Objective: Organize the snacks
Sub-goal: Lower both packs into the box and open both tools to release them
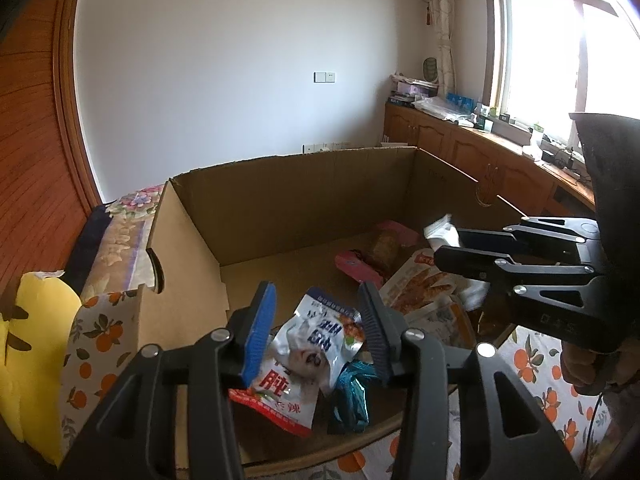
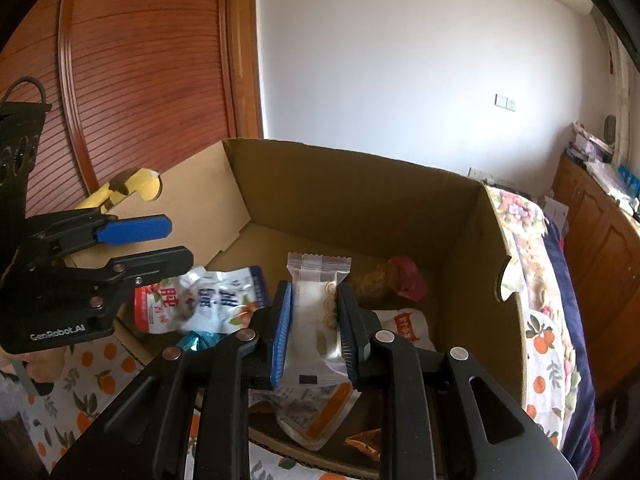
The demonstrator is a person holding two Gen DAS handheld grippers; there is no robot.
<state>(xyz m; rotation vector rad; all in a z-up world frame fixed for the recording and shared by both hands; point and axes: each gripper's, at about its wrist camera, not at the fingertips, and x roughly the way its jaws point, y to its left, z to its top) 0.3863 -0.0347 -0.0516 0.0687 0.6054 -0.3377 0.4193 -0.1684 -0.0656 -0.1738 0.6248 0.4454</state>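
An open brown cardboard box (image 2: 360, 184) sits on a surface covered with an orange-fruit patterned cloth (image 1: 532, 360), and both of my tools are working over its near edge. Inside, loose snack packets lie scattered across the bottom.

My right tool (image 2: 314, 320) is pinching a white, crimp-ended biscuit packet (image 2: 318, 280) across its middle, blue pad on one flank and black pad on the other, the packet standing up between them above the box floor. In the left wrist view the same tool (image 1: 450, 254) reaches in from the side with the white wrapper (image 1: 440, 230) blurred at its tips.

My left tool (image 1: 316, 332) hangs spread over the near part of the box, gripping nothing. Directly below its gap lies a crumpled silver foil pouch with blue lettering and a red band (image 1: 308, 344). Beside that pouch rests a small teal foil wrapper (image 1: 352, 384). Further in lie an orange-and-white flat pouch (image 1: 424, 284) and a pink wrapper around a brown pastry (image 1: 380, 248).

My read on handling: these packets look light and soft, with slick film that can slide out of a loose pinch. The white packet's contents seem fragile, so a gentle squeeze across the flat body suits it better than a hard clamp. For the silver pouch, I would take a crumpled fold or the sealed edge, where the foil bunches and gives the pads something to bite.
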